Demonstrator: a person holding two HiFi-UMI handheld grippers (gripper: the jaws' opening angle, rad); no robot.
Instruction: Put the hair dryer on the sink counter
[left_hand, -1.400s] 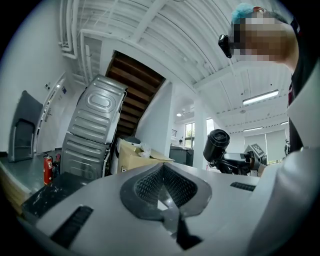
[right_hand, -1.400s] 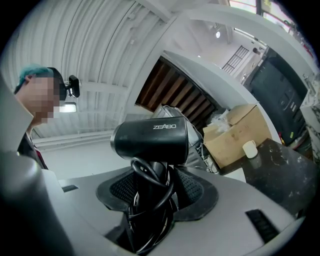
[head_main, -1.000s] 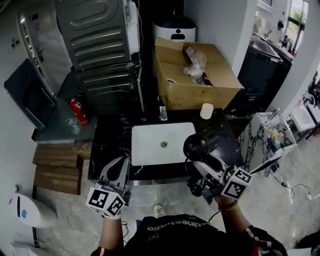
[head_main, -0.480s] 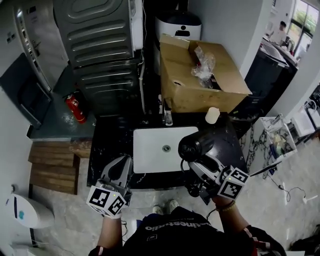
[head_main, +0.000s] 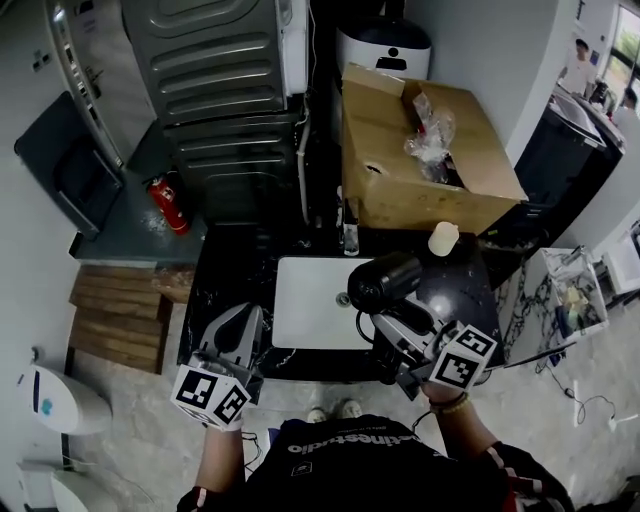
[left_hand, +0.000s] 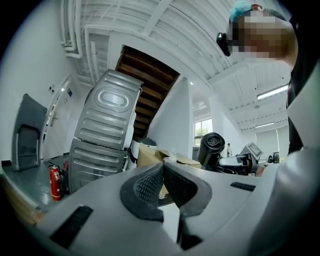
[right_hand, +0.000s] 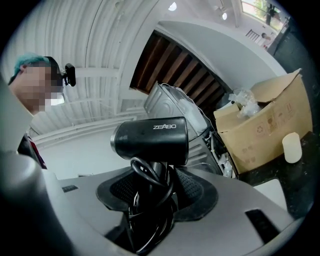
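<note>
A black hair dryer (head_main: 382, 281) with its cord wound round the handle is held upright, and my right gripper (head_main: 398, 322) is shut on that handle. In the right gripper view the hair dryer (right_hand: 150, 141) barrel lies crosswise above the jaws, the cord (right_hand: 150, 200) bunched between them. It hangs over the right edge of the white sink basin (head_main: 310, 300) set in the black marble counter (head_main: 225, 275). My left gripper (head_main: 237, 338) is at the counter's front left edge, its jaws closed together with nothing held (left_hand: 162, 187).
A cardboard box (head_main: 425, 160) with a plastic bag stands behind the sink, with a white cup (head_main: 442, 238) and a faucet (head_main: 349, 235) before it. A grey appliance (head_main: 215, 80) rises back left, a red fire extinguisher (head_main: 168, 203) beside it. Wooden steps (head_main: 120, 315) lie left.
The hair dryer and my right gripper have moved left, from over the counter's right part towards the sink's right edge. My left gripper has stayed about where it was.
</note>
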